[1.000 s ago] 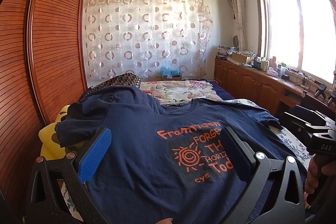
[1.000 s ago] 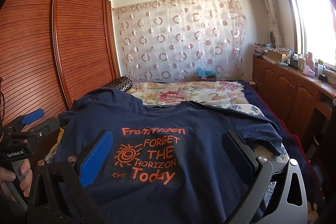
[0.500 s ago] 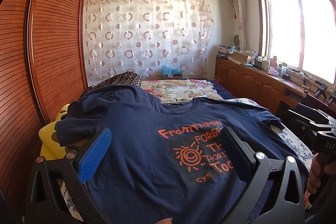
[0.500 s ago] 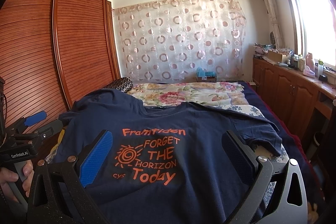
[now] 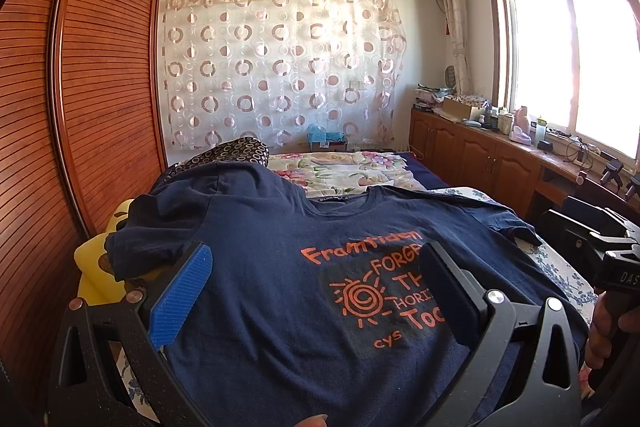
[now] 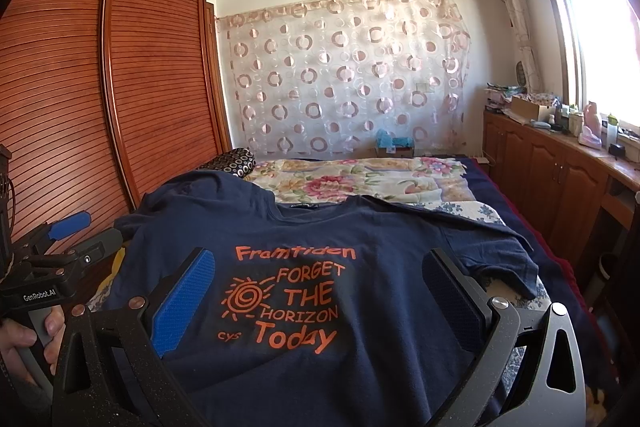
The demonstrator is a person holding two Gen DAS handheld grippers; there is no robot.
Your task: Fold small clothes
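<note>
Hovering over the navy T-shirt (image 6: 360, 367), spread print-up across the lower frame on the bed (image 6: 460, 207).
Left gripper (image 5: 316, 291) and right gripper (image 6: 320, 295) both gape, empty; folding looks unstarted, so next comes pinching a sleeve or hem.

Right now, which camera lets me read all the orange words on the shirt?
The right wrist view: the orange print sits whole between the open fingers. In the left wrist view, the left gripper's finger covers the word endings.
</note>
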